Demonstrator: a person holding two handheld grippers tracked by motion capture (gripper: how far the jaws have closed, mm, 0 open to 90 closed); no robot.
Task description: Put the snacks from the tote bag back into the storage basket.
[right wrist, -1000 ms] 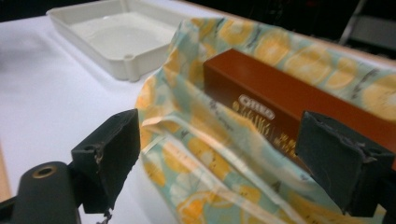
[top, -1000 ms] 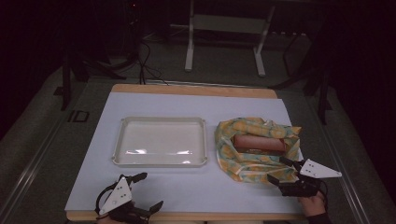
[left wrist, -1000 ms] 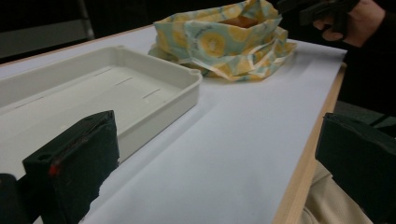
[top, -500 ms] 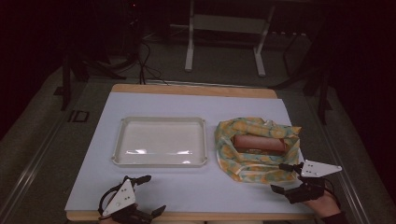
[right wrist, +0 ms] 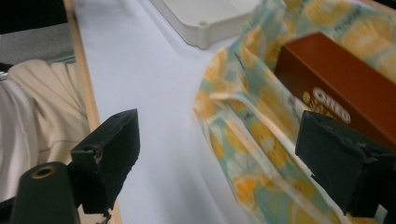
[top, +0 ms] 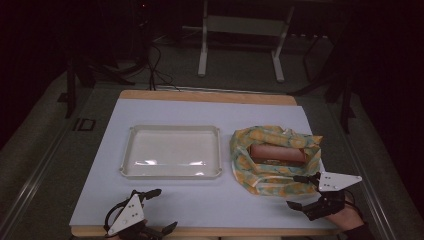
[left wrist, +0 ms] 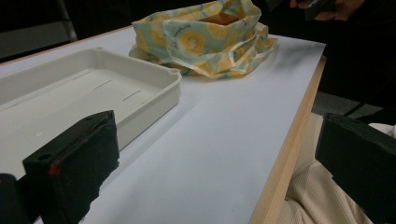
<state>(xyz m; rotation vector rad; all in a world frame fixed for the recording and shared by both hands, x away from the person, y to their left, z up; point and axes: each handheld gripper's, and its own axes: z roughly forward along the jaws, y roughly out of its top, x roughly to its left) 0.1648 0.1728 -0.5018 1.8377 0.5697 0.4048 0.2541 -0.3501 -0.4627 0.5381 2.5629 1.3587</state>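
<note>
— What's on the table, starting from the left?

— Lower left of the high view, the left gripper (top: 151, 210) sits at the near edge, jaws spread, holding nothing. Just above it, left of centre, lies an empty white tray (top: 127, 150).

— And the patterned thing?

— A yellow-and-teal cloth bag (top: 270, 177), right of centre, beside the tray. Inside it rests a brown box (top: 277, 153), its long axis running left to right across the frame.

— Which hand is closer to it?

— The right gripper (top: 299, 191), lower right. Its jaws are wide apart too, empty, right at the bag's near rim. The box lies up and slightly left from it, broadside on. I'd guess that hand goes in first; the left is well apart.
</note>
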